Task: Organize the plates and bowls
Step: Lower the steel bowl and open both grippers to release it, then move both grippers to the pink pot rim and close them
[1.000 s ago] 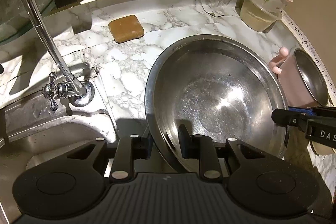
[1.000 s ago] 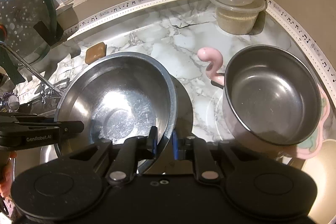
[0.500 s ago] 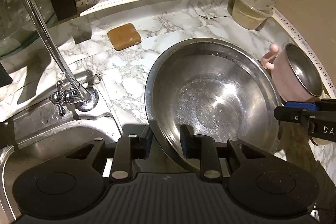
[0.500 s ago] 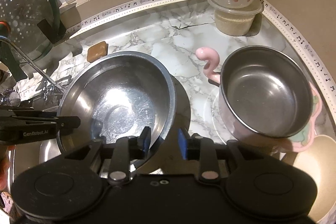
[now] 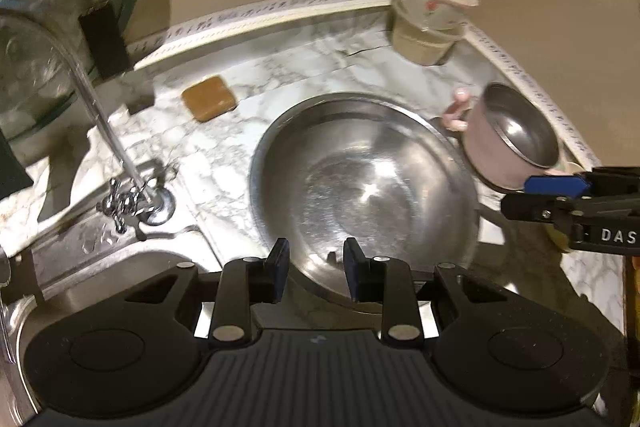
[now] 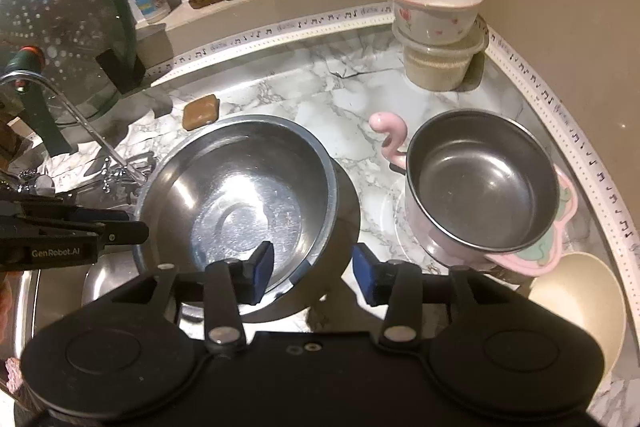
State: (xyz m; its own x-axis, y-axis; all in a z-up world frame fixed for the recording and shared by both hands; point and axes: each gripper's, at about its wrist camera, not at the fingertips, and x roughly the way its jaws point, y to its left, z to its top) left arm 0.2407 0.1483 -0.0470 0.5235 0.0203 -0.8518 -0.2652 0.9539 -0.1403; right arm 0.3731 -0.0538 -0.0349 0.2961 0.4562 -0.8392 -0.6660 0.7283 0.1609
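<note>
Both grippers (left gripper [image 5: 316, 269], right gripper [image 6: 313, 271]) spread, straddling steel bowl [image 6: 240, 203] rim.

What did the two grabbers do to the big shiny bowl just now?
Both let go. The left gripper and right gripper were pinching the big steel bowl by its rim a second ago; now both are open and pulled back. The bowl, pink-handled pot and soap stayed put.

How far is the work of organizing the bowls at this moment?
Done: the large steel bowl sits on the marble counter, and a floral bowl is stacked on a plastic container. In hand: nothing; the left hand-held gripper and right hand-held gripper are open. Left: the pink steel-lined bowl and beige bowl stand separately.
</note>
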